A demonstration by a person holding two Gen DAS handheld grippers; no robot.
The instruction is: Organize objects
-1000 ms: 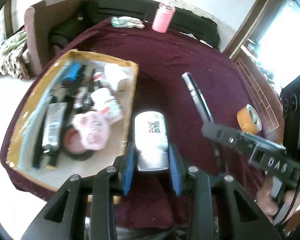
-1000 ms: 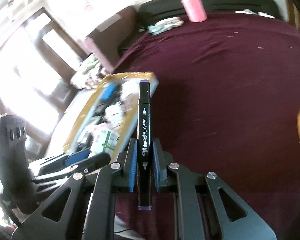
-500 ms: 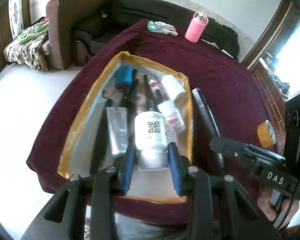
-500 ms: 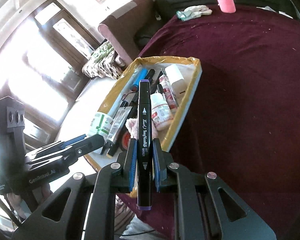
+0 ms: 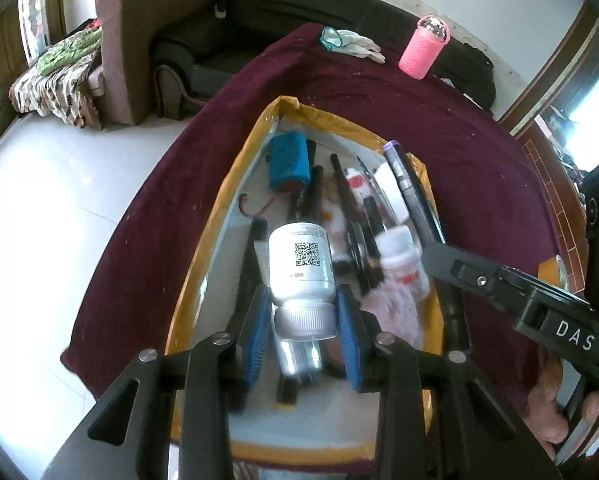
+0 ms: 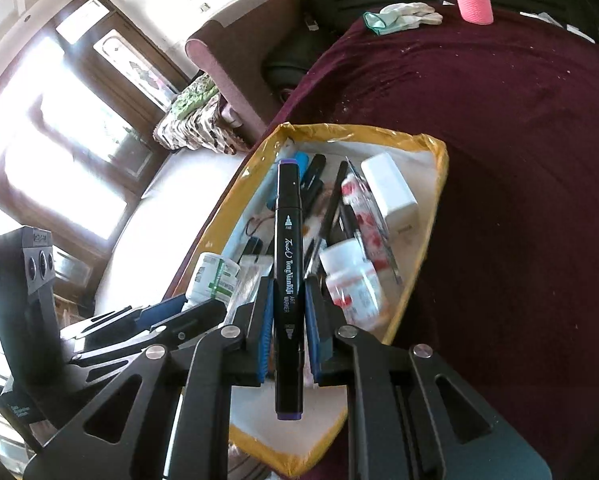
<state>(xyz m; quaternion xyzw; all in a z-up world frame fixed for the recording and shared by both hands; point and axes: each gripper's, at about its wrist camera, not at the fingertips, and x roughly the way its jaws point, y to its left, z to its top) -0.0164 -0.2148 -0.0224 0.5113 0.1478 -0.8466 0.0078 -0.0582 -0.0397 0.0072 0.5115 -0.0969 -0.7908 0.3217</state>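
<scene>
**A:** Bottle and marker, how will they handle?

**B:** My left gripper (image 5: 302,322) pinches the small white plastic bottle (image 5: 302,262) by its ribbed cap; light, hard, smooth, I think. My right gripper (image 6: 286,312) pinches the stiff black art marker (image 6: 287,280) mid-barrel.

**A:** Where are they?

**B:** Both tilt down over the yellow-edged tray (image 5: 215,216) on the left of the dark red tablecloth (image 5: 479,152).

The stuff at the near end of the yellow-rimmed box (image 5: 203,248) was smeared with blur, so the pink thing (image 5: 395,304) beside the white bottle (image 5: 301,258) was anyone's guess. That bottle covered whatever lay under it. The box's near corner (image 6: 295,468) ran off the right-wrist picture's bottom edge.
</scene>
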